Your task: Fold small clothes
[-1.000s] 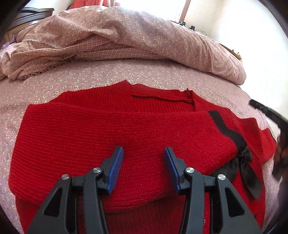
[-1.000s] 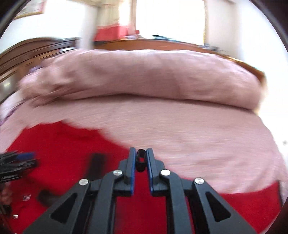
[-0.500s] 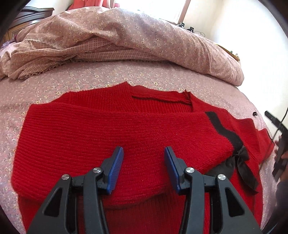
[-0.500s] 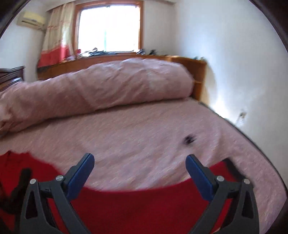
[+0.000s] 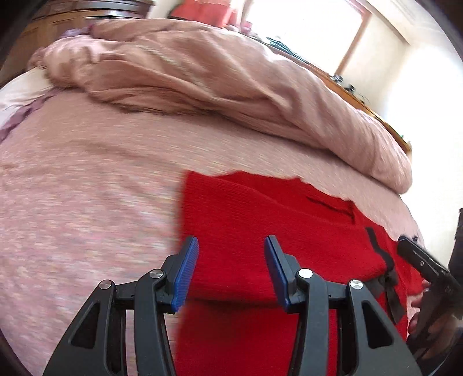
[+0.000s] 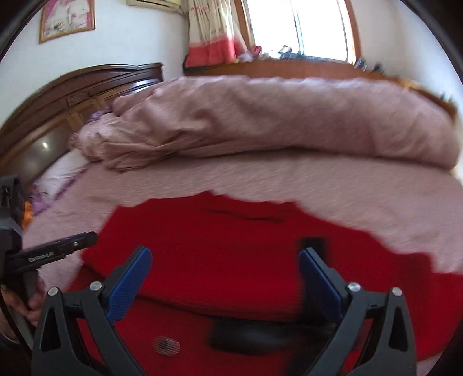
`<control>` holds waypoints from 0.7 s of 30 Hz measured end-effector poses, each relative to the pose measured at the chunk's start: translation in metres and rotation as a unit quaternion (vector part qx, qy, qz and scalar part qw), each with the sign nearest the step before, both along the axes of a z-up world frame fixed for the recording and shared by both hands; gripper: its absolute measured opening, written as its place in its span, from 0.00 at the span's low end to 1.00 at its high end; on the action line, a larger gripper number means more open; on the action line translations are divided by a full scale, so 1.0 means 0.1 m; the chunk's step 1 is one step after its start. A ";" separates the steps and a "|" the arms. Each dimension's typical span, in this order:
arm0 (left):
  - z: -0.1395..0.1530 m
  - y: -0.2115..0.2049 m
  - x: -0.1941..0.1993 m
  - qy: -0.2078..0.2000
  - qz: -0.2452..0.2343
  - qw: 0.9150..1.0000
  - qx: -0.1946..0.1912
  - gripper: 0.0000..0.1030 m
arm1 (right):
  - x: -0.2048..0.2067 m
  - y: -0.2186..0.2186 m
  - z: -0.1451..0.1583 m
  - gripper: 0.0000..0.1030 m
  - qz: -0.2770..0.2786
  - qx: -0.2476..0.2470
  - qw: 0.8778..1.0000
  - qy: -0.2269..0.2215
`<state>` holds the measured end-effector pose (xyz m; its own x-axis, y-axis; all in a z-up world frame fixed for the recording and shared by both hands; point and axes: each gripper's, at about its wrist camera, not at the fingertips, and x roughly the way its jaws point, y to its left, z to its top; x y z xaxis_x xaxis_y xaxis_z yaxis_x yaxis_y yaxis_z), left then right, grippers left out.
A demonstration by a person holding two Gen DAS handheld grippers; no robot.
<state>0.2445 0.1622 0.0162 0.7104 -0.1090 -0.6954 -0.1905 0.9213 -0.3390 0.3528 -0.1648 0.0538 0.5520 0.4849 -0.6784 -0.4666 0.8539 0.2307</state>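
Left wrist view catches the right claw [image 5: 405, 241] poking in from the right edge with a hand [image 5: 428, 315] around its handle, and only the right wrist view shows the headboard [image 6: 72, 95], the curtain [image 6: 214, 31] and a framed picture [image 6: 68, 18] on the wall. The sweater [image 5: 260, 231] is red knit, lying flat on the pink bed [image 5: 86, 202] with one layer folded over itself, black trim and a black bow [image 5: 389, 282] at its right side. Left claw [image 5: 231, 261] hangs over the sweater's left edge, part open, nothing pinched. In its own view, the right claw [image 6: 225, 270] is spread wide above the middle of the sweater, empty too. A rumpled duvet [image 6: 275, 121] sits further back on the bed. Both views are smeared, and the dark patch [image 6: 260, 332] low between the right claw's arms is too blurred to tell what it is.
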 end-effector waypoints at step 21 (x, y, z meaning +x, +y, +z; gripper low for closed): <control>-0.41 0.59 0.19 0.050 0.012 0.998 -0.044 0.40 | 0.45 -0.83 -0.65 0.67 -0.175 0.002 0.978 0.116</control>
